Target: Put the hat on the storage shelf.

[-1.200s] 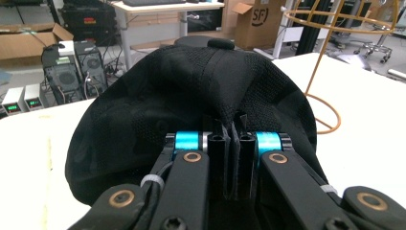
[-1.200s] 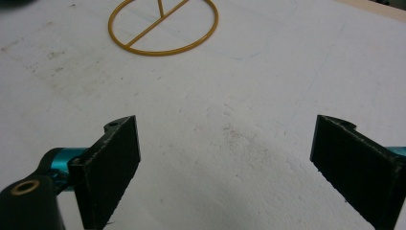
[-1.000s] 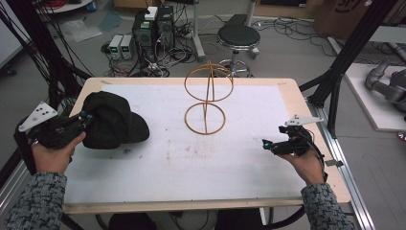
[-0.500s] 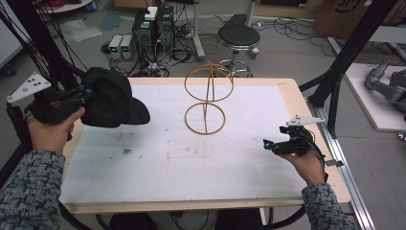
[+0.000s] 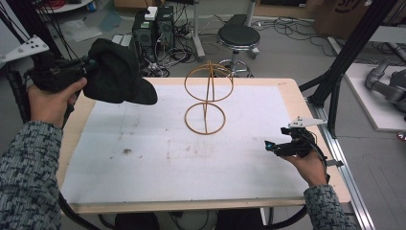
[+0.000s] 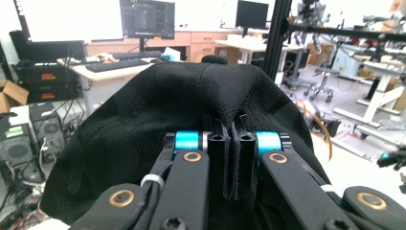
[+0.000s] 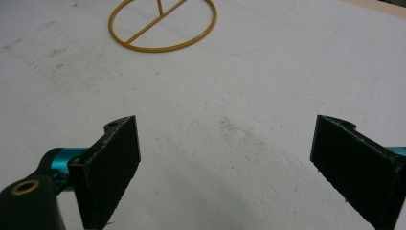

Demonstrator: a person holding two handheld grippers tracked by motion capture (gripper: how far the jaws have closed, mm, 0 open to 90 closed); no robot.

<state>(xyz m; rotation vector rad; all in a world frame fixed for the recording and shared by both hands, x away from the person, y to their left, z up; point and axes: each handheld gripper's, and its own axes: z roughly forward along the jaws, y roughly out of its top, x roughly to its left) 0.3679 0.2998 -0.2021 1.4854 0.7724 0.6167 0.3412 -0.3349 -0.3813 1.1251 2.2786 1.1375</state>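
Note:
A black cap (image 5: pixel 117 72) hangs in the air above the table's far left corner, pinched by my left gripper (image 5: pixel 88 64). In the left gripper view the two jaws press together on a fold of the cap (image 6: pixel 191 110) with the left gripper (image 6: pixel 232 143) shut on it. A gold wire stand (image 5: pixel 207 98), two rings on a post, rises at the middle back of the table. Its base ring (image 7: pixel 163 24) lies ahead of my right gripper (image 7: pixel 225 167), whose jaws stand wide apart over bare white surface. That right gripper (image 5: pixel 273 146) hovers near the right edge.
A white sheet covers the wooden table (image 5: pixel 287 91). Beyond the far edge stand computer towers (image 5: pixel 153 26) with cables and a black stool (image 5: pixel 238 36). A black frame post (image 5: pixel 349 52) rises at the right.
My left hand has lifted the cap off the table and carried it up toward the far left. The right hand has stayed where it was.

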